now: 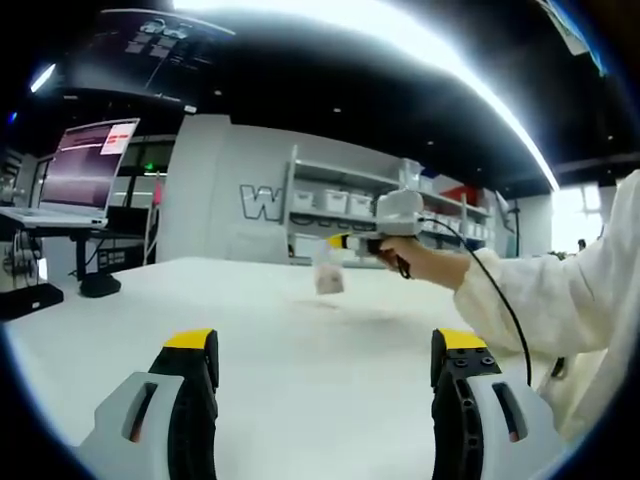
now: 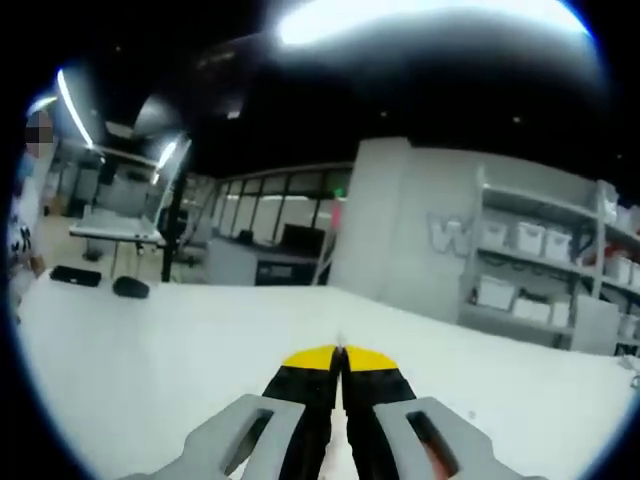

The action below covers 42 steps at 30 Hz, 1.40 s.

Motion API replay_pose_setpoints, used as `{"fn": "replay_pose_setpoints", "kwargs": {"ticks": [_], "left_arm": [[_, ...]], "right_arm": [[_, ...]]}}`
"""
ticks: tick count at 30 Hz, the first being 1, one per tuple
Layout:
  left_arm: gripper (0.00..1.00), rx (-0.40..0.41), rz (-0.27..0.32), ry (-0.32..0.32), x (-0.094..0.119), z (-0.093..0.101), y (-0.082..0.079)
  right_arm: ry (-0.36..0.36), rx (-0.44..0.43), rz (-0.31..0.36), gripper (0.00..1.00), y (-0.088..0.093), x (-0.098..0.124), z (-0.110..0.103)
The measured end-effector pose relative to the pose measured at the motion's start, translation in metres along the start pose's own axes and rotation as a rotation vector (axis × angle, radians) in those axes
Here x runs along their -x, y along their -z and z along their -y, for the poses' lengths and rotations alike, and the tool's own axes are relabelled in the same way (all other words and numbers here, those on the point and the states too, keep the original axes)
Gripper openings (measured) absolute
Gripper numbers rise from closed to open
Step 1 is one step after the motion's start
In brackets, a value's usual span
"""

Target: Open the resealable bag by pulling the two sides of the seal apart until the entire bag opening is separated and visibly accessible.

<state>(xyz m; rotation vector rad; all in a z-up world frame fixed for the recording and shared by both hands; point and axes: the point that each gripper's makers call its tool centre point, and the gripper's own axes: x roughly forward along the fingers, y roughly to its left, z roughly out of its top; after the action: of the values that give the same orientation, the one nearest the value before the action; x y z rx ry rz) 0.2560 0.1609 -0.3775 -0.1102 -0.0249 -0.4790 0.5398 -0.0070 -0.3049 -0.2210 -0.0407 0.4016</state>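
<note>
A small clear resealable bag (image 1: 329,278) hangs above the white table (image 1: 300,340) in the left gripper view. It is pinched at its top by my right gripper (image 1: 336,242), which a hand in a white sleeve (image 1: 560,290) holds out from the right. My left gripper (image 1: 325,345) stands open low over the table, well short of the bag and with nothing between its jaws. In the right gripper view my right gripper (image 2: 340,352) has its yellow-tipped jaws pressed together, and the bag itself is hidden beneath them.
A laptop (image 1: 85,165) on a stand sits at the table's far left. Shelves with white bins (image 1: 345,202) line the wall behind. A keyboard (image 2: 75,275) and a mouse (image 2: 130,288) lie at the table's far edge (image 2: 200,300).
</note>
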Motion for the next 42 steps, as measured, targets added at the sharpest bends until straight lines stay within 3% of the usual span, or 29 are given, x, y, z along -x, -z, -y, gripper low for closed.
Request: {"fn": "replay_pose_setpoints", "kwargs": {"ticks": [42], "left_arm": [[0.86,-0.008,-0.012,0.019,-0.004,0.003,0.003]], "right_arm": [[-0.058,-0.018,0.032,0.0,0.002,0.045,0.001]]}}
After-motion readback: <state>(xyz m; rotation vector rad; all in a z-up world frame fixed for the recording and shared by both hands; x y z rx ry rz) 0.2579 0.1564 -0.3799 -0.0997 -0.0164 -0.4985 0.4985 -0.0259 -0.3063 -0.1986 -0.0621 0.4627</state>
